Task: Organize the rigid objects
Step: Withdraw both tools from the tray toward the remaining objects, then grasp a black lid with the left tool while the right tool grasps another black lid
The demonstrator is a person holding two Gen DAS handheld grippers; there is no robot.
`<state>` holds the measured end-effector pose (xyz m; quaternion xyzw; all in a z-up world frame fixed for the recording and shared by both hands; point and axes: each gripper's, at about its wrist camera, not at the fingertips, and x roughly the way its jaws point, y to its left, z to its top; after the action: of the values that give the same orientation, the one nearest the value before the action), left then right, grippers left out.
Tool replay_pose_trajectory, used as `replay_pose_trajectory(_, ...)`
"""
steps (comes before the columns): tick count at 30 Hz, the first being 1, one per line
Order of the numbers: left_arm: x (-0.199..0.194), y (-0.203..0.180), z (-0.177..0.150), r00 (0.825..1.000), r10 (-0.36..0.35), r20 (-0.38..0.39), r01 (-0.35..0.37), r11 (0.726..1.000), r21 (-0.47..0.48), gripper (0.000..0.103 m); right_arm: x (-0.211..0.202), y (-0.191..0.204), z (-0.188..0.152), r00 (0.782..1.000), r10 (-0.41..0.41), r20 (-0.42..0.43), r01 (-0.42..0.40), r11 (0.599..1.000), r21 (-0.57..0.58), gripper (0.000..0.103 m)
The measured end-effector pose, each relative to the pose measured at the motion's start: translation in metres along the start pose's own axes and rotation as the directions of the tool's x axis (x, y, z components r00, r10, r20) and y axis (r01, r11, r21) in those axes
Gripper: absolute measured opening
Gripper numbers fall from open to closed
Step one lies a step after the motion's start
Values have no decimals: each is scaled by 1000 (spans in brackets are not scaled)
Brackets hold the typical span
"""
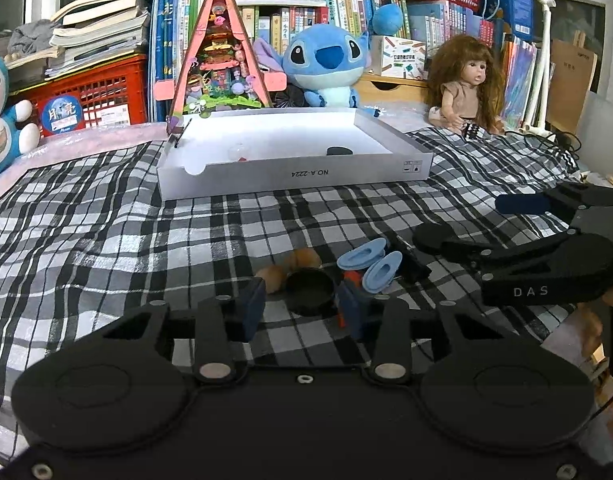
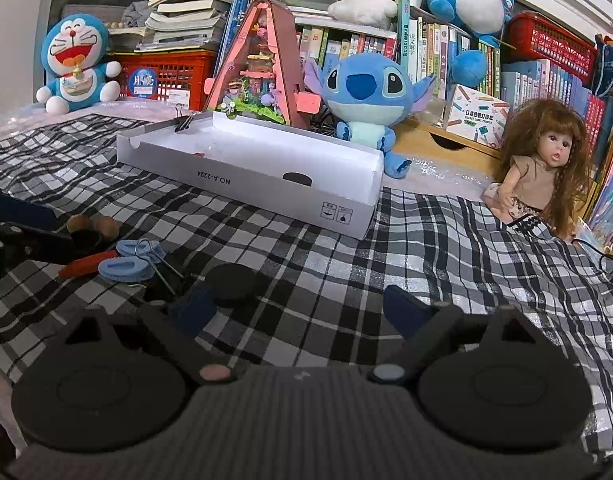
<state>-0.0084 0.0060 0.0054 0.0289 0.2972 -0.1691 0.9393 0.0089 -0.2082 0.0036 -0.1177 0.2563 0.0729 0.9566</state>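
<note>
left wrist view: left claw [image 1: 302, 306] low over the checked cloth [image 1: 106, 220], its pads either side of a black round lid [image 1: 309, 292], whether pressing it cannot be told; two brown nuts [image 1: 290, 266] and blue doll shoes [image 1: 372, 266] lie just beyond, right claw [image 1: 466, 224] at far right. right wrist view: right claw [image 2: 298, 312] spread wide, a black disc [image 2: 234, 278] near its left pad, untouched. only the right view shows the binder clip [image 2: 183, 123] on the white box [image 2: 242, 176] rim.

Small items inside white box [image 1: 294, 178] unidentifiable (wall hides them), orange tool [image 2: 88, 263] partly hidden
</note>
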Motion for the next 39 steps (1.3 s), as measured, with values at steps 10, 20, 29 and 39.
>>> replay_pose_trajectory(10,16,-3,4,1000,21,10,-21,999,-34,30,5,8,6,999,52,-9,-51,998,30,77)
replay_pose_trajectory(20,13,-1,0,998,65,21,-65,998,-7,30,13,17,12,998,58,-21,-57,997,49,73)
replay_pose_trajectory(29,9,11,-4,995,96,8,-96,994,-45,33,17,13,8,998,48,-39,-44,995,86,62)
replay_pose_trajectory(39,10,13,-12,992,128,11,-127,990,-66,44,18,19,7,997,68,-25,-66,994,82,62)
